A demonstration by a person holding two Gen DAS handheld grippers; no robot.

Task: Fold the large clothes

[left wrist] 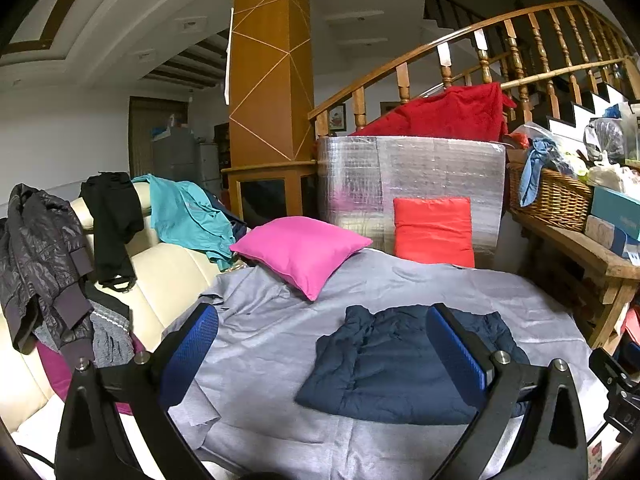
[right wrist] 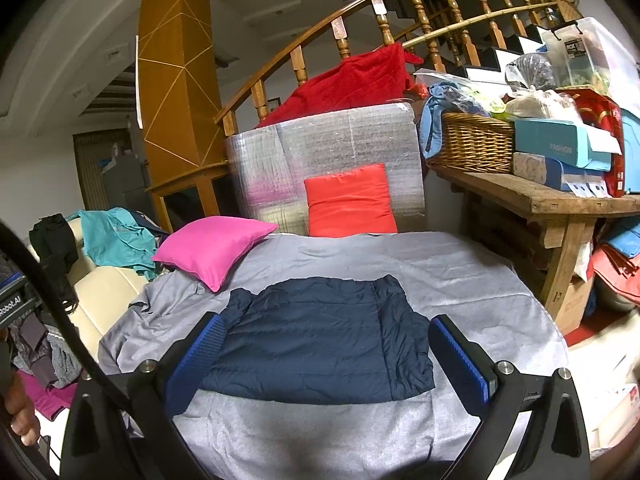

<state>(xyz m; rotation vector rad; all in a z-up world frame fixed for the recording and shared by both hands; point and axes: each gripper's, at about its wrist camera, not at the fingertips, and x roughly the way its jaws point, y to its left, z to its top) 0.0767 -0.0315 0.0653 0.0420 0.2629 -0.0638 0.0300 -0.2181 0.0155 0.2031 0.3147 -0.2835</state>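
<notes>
Fingers of both my left gripper [left wrist: 322, 354] and right gripper [right wrist: 328, 360] are spread, holding nothing.
Navy puffer jacket [right wrist: 320, 340] looks soft, light, slippery; I'd pinch its hem corners.

We see a pink cushion [left wrist: 301, 254] at centre left of the left wrist view, lying on a grey sheet [left wrist: 460, 284]. Behind it, a red-orange cushion [left wrist: 434, 232] leans upright against a silver foil-covered block [left wrist: 420, 168], with a red blanket [left wrist: 444, 114] on top. At left, a teal garment [left wrist: 186, 216] and a black garment [left wrist: 112, 220] drape over a cream sofa [left wrist: 176, 280]. At upper right, a wicker basket [right wrist: 474, 142] and boxes [right wrist: 560, 152] sit on a wooden surface [right wrist: 540, 196], below a curved wooden banister [right wrist: 360, 12].
</notes>
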